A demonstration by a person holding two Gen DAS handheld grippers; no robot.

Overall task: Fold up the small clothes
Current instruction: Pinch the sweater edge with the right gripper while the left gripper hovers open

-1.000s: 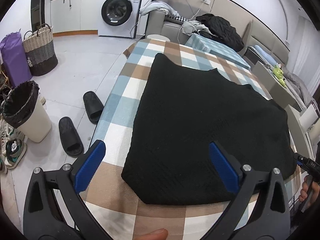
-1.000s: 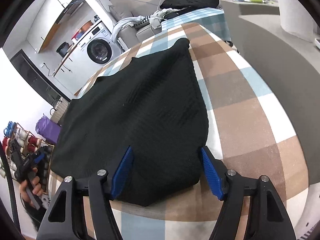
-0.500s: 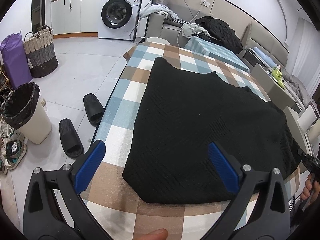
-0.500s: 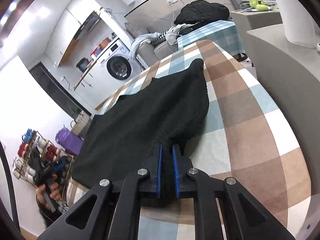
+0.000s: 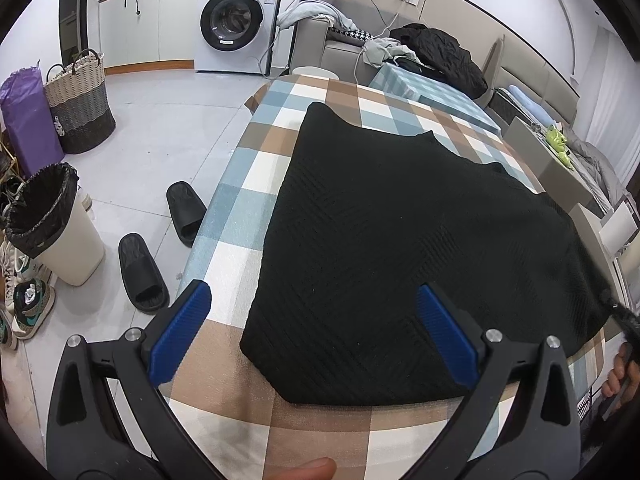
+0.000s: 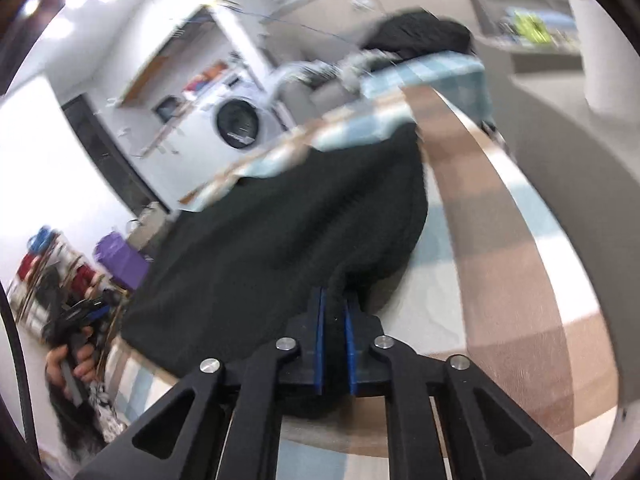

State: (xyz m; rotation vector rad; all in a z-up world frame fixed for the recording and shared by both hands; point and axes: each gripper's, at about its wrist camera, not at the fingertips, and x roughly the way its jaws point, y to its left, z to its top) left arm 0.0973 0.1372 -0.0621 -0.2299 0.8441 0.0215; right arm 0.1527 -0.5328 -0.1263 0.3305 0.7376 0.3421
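A black knit garment (image 5: 400,240) lies spread on the checked tablecloth (image 5: 240,208). My left gripper (image 5: 316,332) hovers open over its near left corner, blue pads wide apart and clear of the cloth. In the right wrist view my right gripper (image 6: 335,308) is shut on the near corner of the black garment (image 6: 280,240), which bunches up between the blue pads and lifts off the table. At the far right of the left wrist view the right gripper (image 5: 624,318) shows only as a dark tip at the garment's corner, with the hand (image 5: 618,372) below it.
Left of the table, on the floor, are two black slippers (image 5: 160,248), a lined bin (image 5: 52,228), a woven basket (image 5: 78,104) and a washing machine (image 5: 236,28). A sofa with clothes (image 5: 420,52) stands beyond the table. A grey cabinet (image 6: 580,140) borders the table's right side.
My right gripper closed on the garment's near corner, then rose and rolled, pulling the cloth up. The left gripper stayed where it was, open.
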